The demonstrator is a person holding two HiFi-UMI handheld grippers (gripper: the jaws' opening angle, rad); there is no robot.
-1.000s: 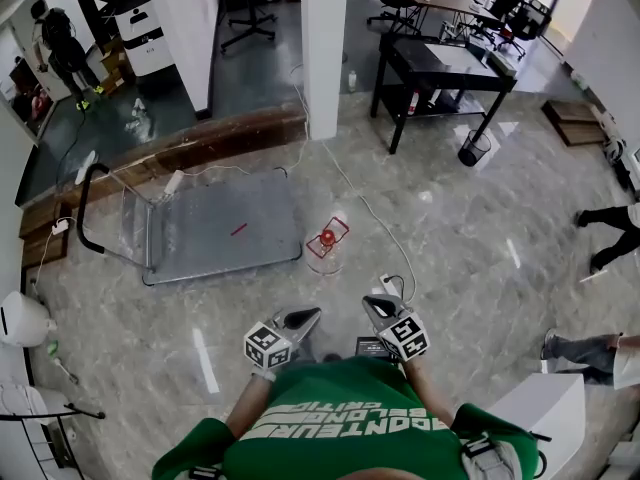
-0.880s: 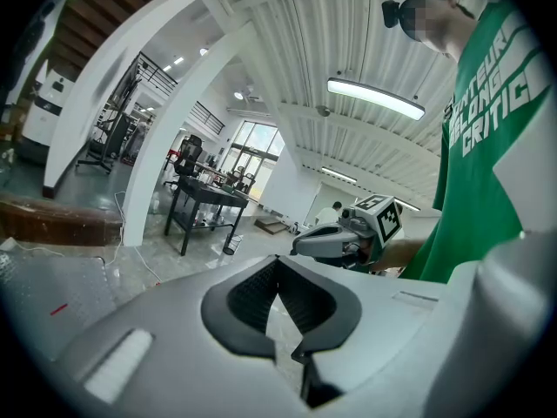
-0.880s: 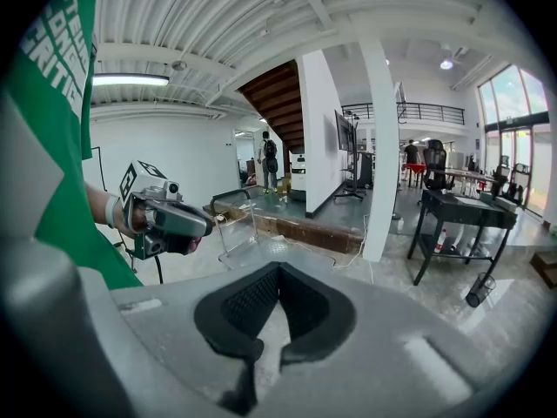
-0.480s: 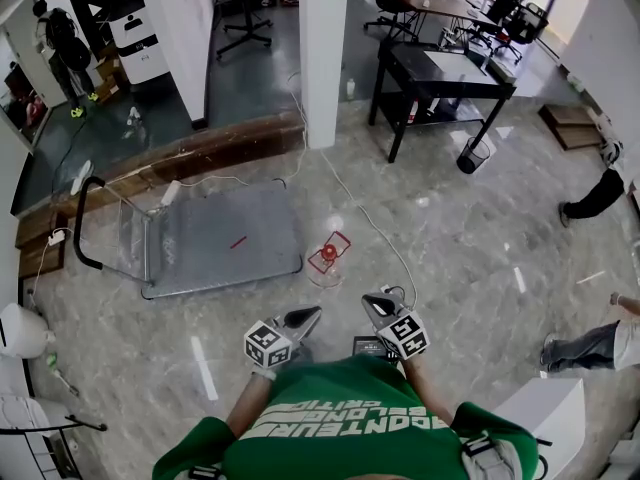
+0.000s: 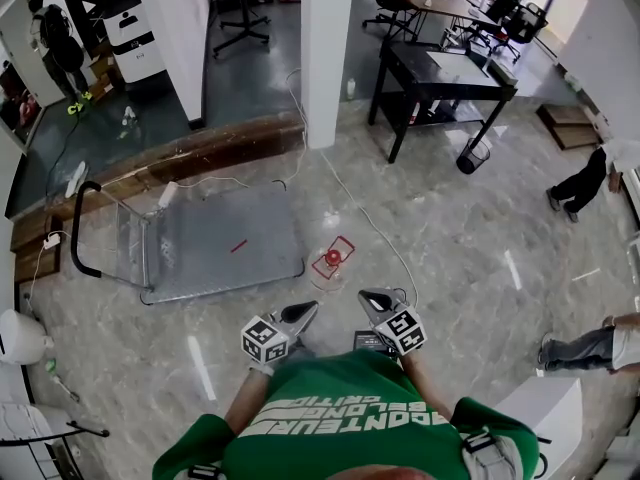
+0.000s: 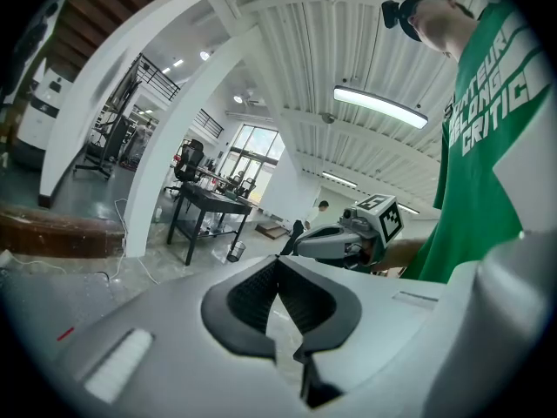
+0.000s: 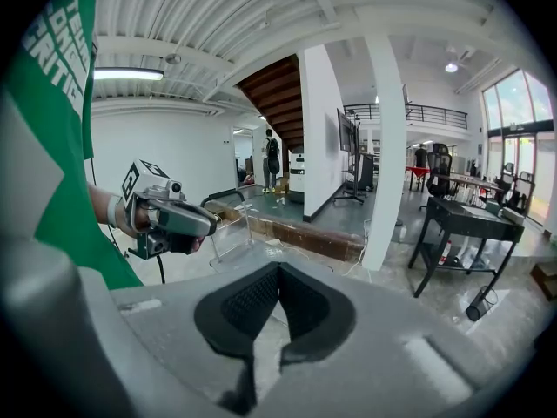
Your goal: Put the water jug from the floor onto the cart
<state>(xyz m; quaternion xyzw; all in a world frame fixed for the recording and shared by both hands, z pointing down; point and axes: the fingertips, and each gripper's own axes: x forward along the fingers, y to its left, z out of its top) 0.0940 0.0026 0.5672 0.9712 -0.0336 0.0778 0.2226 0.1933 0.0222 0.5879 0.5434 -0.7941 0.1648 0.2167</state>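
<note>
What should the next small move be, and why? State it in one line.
Probably bring the left gripper and right gripper forward and down toward the water jug. It sits on the floor beside the cart, ahead of both grippers, whose jaws are shut and empty.

Open-plan office hall: black desk [image 5: 445, 68], office chairs [image 5: 522, 23], white pillar [image 5: 328, 58], stone floor [image 5: 470, 228].
</note>
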